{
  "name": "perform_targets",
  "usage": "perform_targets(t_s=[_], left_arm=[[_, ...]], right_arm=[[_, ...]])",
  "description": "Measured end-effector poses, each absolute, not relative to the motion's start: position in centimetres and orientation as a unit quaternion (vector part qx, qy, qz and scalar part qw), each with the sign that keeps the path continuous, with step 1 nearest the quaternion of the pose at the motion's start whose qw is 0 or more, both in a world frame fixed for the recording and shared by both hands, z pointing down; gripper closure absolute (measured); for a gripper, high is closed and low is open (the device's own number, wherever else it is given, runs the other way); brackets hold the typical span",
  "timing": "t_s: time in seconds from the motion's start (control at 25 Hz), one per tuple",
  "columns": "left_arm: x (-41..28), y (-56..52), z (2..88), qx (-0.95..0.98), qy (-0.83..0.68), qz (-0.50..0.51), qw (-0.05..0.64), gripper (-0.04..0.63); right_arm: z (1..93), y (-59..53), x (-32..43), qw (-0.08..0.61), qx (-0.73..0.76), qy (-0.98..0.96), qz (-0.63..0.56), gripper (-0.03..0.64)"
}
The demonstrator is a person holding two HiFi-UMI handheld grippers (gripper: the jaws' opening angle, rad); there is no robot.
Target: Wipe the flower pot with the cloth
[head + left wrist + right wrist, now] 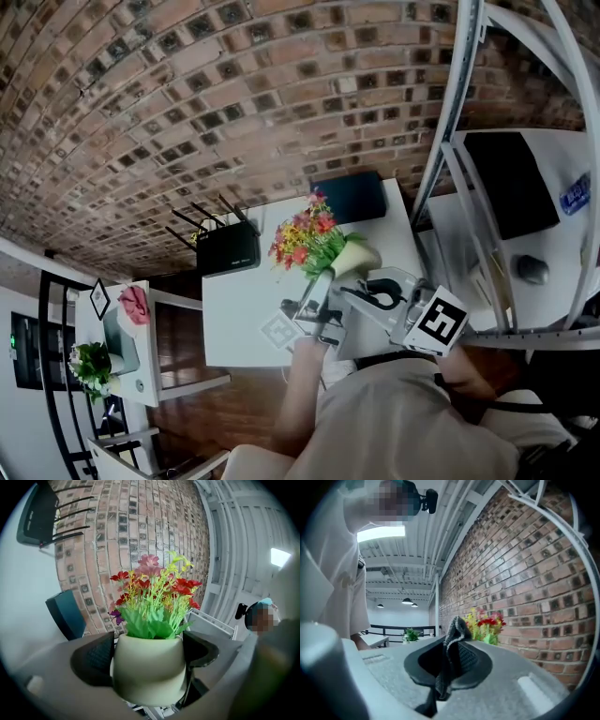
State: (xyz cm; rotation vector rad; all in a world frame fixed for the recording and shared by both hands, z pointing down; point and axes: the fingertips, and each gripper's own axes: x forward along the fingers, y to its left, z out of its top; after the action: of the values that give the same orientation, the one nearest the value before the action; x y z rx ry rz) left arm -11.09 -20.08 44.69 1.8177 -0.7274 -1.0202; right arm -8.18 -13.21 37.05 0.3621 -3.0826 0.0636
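Your left hand-held gripper (146, 652) is clamped on the flower pot (149, 679). Both pads press its cream sides, and the flowers (154, 597) rise beyond the jaws. Your right hand-held gripper (447, 660) is pinched tight on the cloth (457, 627), with a grey fold sticking out past the jaw tips.

I judge you are at the point of bringing cloth to pot: both are held, and wiping looks not yet begun. Next, lay that fold against the pot's wall and rub, keeping the left grip firm so the smooth pot cannot twist or slip.

In the right gripper view only the flowers show, beyond the cloth; the pot's body is hidden behind it. In the head view the cloth cannot be made out. The left jaws cover the pot's base there, so you cannot tell whether it is clear of the desk (239, 309).
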Motion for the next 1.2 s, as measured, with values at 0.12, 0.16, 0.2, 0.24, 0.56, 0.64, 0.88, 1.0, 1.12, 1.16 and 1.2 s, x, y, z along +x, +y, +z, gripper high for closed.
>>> perform_targets(t_s=[0.12, 0.16, 0.2, 0.24, 0.56, 0.64, 0.88, 1.0, 1.12, 1.16, 1.2], left_arm=[[-10.9, -19.7, 44.5, 0.737, -0.279, -0.419, 0.452, 0.112], [-10.9, -19.6, 44.4, 0.736, -0.273, -0.423, 0.453, 0.112], [-10.9, -19.5, 44.3, 0.735, -0.266, -0.427, 0.456, 0.112], [-10.9, -19.4, 44.1, 0.733, -0.258, -0.432, 0.459, 0.112], [-11.6, -18.6, 42.1, 0.691, -0.185, -0.504, 0.485, 0.112], [-11.7, -18.7, 41.4, 0.679, -0.17, -0.523, 0.487, 0.112], [-13.3, -19.7, 40.6, 0.654, -0.177, -0.557, 0.48, 0.112], [-14.5, -20.4, 40.8, 0.649, -0.197, -0.564, 0.472, 0.112], [-15.3, -20.9, 41.3, 0.647, -0.219, -0.563, 0.465, 0.112], [-15.4, -20.9, 41.5, 0.648, -0.226, -0.56, 0.463, 0.112], [-15.5, -21.0, 41.8, 0.651, -0.233, -0.556, 0.461, 0.112]], right_arm=[[37.2, -16.6, -5.9, 0.002, 0.179, -0.983, 0.03, 0.615], [37.1, -17.6, -5.1, -0.012, 0.195, -0.98, 0.044, 0.615], [37.0, -18.4, -4.3, -0.027, 0.211, -0.975, 0.059, 0.615], [36.9, -19.2, -3.4, -0.04, 0.229, -0.97, 0.071, 0.615], [43.0, -23.3, 0.1, -0.01, 0.31, -0.939, 0.148, 0.615], [44.6, -22.8, -0.6, -0.003, 0.297, -0.939, 0.171, 0.615], [46.7, -18.6, -4.6, 0.039, 0.214, -0.958, 0.185, 0.615], [46.4, -15.9, -7.1, 0.039, 0.151, -0.968, 0.196, 0.615], [44.1, -13.7, -8.9, 0.014, 0.102, -0.977, 0.188, 0.615], [43.0, -13.1, -9.2, 0.005, 0.089, -0.98, 0.178, 0.614], [41.9, -12.6, -9.4, -0.005, 0.078, -0.983, 0.167, 0.615]])
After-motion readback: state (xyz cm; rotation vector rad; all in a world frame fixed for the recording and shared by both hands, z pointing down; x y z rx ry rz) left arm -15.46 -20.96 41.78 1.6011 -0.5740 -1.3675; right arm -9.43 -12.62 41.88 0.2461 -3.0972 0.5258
